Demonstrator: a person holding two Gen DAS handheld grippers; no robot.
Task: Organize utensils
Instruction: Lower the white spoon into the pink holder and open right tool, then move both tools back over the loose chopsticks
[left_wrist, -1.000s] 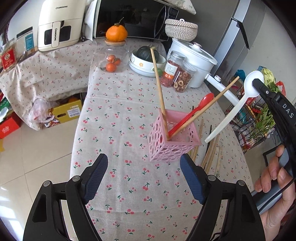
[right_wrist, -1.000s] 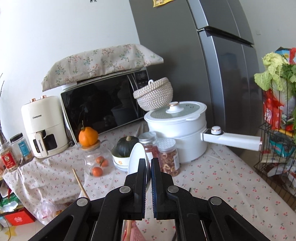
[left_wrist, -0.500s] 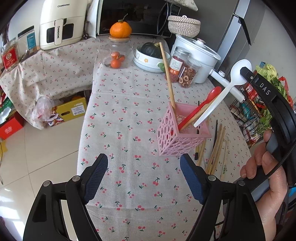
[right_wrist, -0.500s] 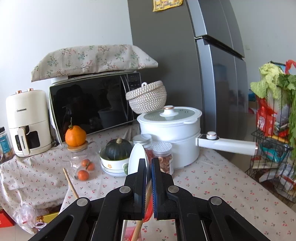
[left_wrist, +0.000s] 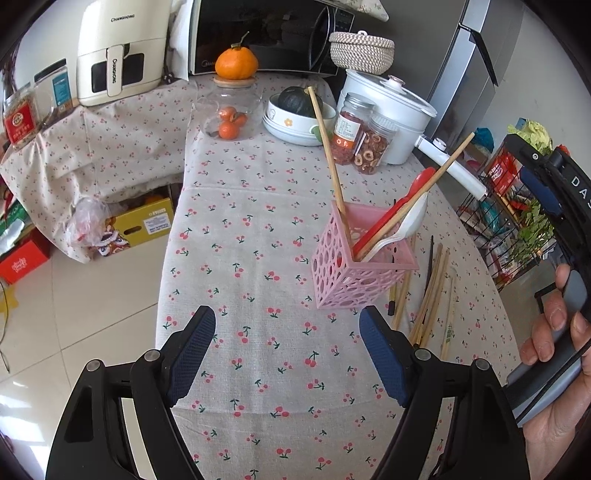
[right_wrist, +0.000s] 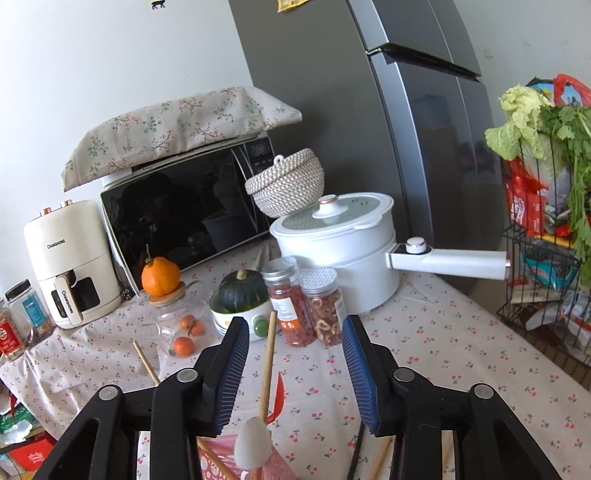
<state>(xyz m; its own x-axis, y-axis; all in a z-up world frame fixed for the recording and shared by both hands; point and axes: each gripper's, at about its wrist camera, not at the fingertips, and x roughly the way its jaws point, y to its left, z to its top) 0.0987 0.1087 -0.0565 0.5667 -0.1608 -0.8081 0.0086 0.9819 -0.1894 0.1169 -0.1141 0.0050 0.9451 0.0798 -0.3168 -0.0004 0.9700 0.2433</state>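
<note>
A pink perforated utensil basket (left_wrist: 356, 271) stands on the cherry-print tablecloth (left_wrist: 258, 229). It holds a white spoon (left_wrist: 402, 229), a red spoon (left_wrist: 399, 210) and two wooden chopsticks (left_wrist: 328, 158). Several loose chopsticks (left_wrist: 428, 295) lie on the cloth to its right. My left gripper (left_wrist: 286, 354) is open and empty, near the table's front edge. My right gripper (right_wrist: 291, 373) is open and empty above the basket (right_wrist: 236, 461), with the white spoon's bowl (right_wrist: 253, 445) just below it.
At the back stand a white pot (left_wrist: 391, 110), two spice jars (left_wrist: 360, 138), a bowl with a squash (left_wrist: 295, 114), a glass jar with oranges (left_wrist: 231, 110), a microwave (left_wrist: 266, 33) and an air fryer (left_wrist: 118, 48). A wire vegetable rack (right_wrist: 546, 258) is at the right.
My right gripper opened and let go of the white spoon, which now rests in the pink basket. The left gripper stayed open and drew back slightly.
</note>
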